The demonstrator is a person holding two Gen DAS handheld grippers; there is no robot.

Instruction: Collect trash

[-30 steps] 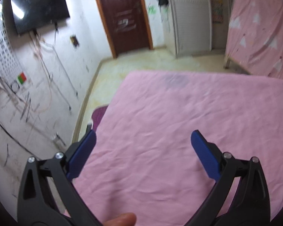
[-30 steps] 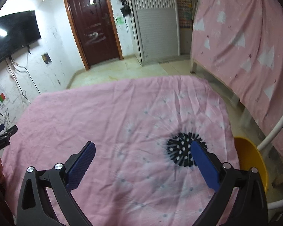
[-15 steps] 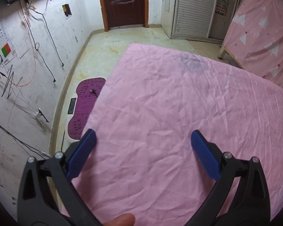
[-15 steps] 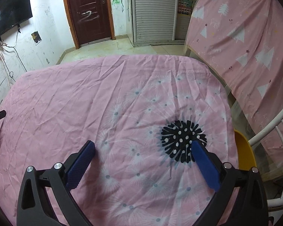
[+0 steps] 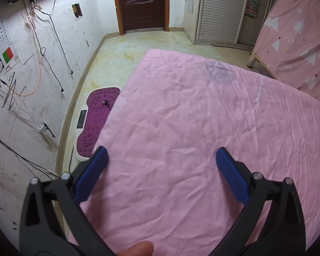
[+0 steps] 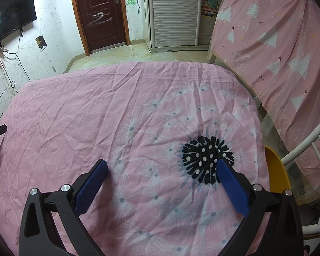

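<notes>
No trash shows on the bed [image 5: 181, 117] before either of my hand-held grippers, so direction, axis and nearer hand can't be judged. My left hand-held gripper [image 5: 161, 156] and right hand-held gripper [image 6: 161, 168] both hover spread and empty.

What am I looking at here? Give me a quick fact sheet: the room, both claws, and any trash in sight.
Setting: bedroom, pink sheet spread flat, wrinkled
Sheet print: black dandelion on its right part
Left claw: open, holding nothing, above the sheet
Right claw: open, holding nothing, above the sheet
Trash: none visible on the sheet
Floor, left of the sheet: purple mat
Right of the sheet: yellow seat
Far wall: brown door
</notes>
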